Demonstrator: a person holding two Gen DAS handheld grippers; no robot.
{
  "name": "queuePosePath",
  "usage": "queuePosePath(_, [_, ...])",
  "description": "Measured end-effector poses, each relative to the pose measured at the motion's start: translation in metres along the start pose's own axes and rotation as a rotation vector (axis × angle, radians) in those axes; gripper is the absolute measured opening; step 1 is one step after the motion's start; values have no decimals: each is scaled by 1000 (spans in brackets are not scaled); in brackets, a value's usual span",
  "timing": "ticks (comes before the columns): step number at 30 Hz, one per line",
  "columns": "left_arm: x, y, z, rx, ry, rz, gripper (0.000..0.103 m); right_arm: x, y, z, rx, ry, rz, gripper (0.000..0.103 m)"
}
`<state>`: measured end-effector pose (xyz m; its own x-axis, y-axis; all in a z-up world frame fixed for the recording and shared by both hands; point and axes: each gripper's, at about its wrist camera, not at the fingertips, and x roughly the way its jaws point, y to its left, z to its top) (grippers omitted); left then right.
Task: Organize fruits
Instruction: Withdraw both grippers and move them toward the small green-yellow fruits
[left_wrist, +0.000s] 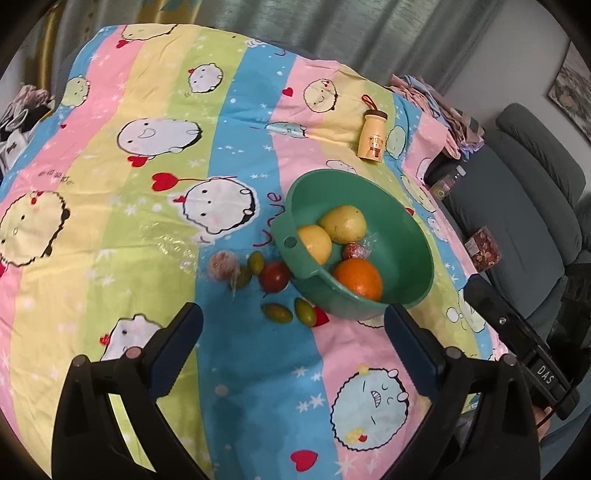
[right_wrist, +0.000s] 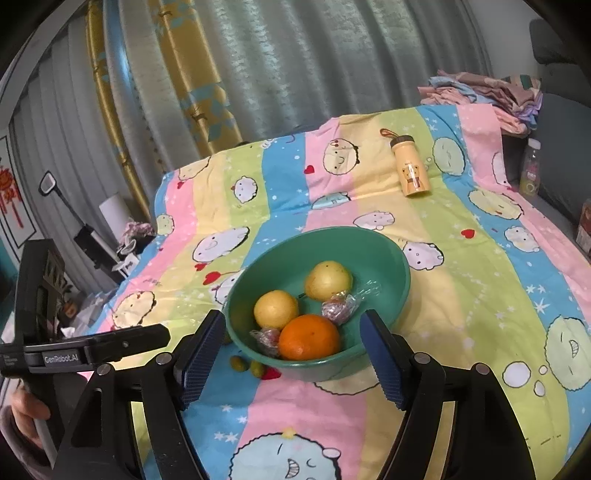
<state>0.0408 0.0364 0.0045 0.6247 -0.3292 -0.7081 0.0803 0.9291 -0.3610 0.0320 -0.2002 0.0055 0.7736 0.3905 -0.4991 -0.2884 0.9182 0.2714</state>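
Note:
A green bowl (left_wrist: 424, 236) (right_wrist: 402, 266) sits on the striped cartoon cloth. It holds an orange (left_wrist: 358, 278) (right_wrist: 309, 341), two yellow fruits (left_wrist: 343, 223) (right_wrist: 276, 308) and wrapped fruits (right_wrist: 338, 308). Left of the bowl on the cloth lie a red fruit (left_wrist: 274, 277), several small green fruits (left_wrist: 277, 313) (right_wrist: 239, 362) and a wrapped fruit (left_wrist: 221, 264). My left gripper (left_wrist: 293, 314) hangs open above the cloth, short of the green fruits, holding nothing. My right gripper (right_wrist: 293, 325) is open in front of the bowl's near rim, also holding nothing.
A yellow bear-print bottle (left_wrist: 372, 134) (right_wrist: 410, 170) lies on the cloth beyond the bowl. Folded clothes (right_wrist: 487, 92) are piled at the far right corner. A grey armchair (left_wrist: 535, 206) and a clear bottle (right_wrist: 530, 170) stand past the right edge. Curtains hang behind.

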Motion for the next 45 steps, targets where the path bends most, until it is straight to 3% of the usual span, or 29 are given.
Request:
queuePosePath(11, [-21,11,-12,-69,-41,16,99,-15,15,-3,-24,-4,6,76])
queuePosePath(16, [-28,21,-19,-117,-67,-51,102,-17,17,-10,-17,13,21,76])
queuePosePath(18, [-30,24,-23,-106,-74,-101,102,-15,16,-14,-13,28,30,76])
queuePosePath(20, [-31,20,-29,-37,-78,-79,102,-12,16,-19,-10,46,44,76])
queuePosePath(23, [-26,19,-38,30,-43,-74,102,-6,16,-27,-14,80,65,76])
queuePosePath(28, [-11,35,-47,-34,33,-99,102,9,25,-44,-54,147,126,76])
queuePosePath(35, [6,39,-51,-39,46,-89,101,34,30,-59,-74,209,144,76])
queuePosePath(45, [34,34,-39,63,39,-41,90,80,26,-65,-30,257,136,52])
